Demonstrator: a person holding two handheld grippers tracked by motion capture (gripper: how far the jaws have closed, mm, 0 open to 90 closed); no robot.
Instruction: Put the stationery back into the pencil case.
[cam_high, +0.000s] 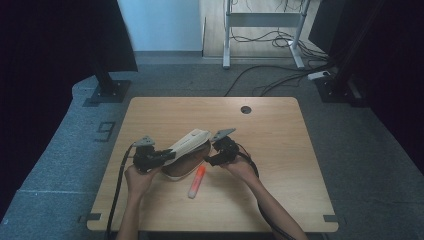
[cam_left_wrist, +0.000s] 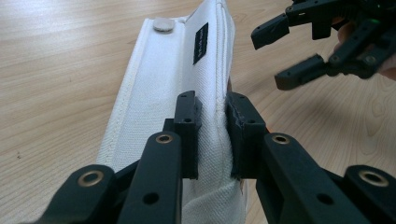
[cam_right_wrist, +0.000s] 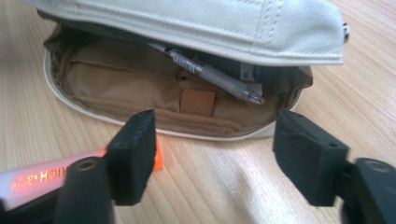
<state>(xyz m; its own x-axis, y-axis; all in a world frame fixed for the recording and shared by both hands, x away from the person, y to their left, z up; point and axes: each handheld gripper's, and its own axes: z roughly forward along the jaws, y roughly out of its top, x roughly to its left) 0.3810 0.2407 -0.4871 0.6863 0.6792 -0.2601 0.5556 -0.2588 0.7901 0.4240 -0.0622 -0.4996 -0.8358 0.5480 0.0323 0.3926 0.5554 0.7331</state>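
A white canvas pencil case (cam_high: 186, 152) lies in the middle of the wooden table, its lid (cam_left_wrist: 177, 70) lifted. My left gripper (cam_high: 167, 156) is shut on the lid's edge (cam_left_wrist: 214, 135) and holds it up. Inside, the brown lining (cam_right_wrist: 140, 88) and a grey pen (cam_right_wrist: 210, 74) show under the raised flap. An orange highlighter (cam_high: 196, 182) lies on the table just in front of the case, its end beside my right gripper's left jaw (cam_right_wrist: 56, 177). My right gripper (cam_high: 210, 159) stands open at the case's right side, facing its opening (cam_right_wrist: 215, 154), with nothing between its jaws.
A round cable hole (cam_high: 245, 109) sits near the table's (cam_high: 280, 165) far edge. Beyond the table are a black stand base (cam_high: 107, 92) at the left, desk legs and loose cables (cam_high: 270, 75) on the grey floor.
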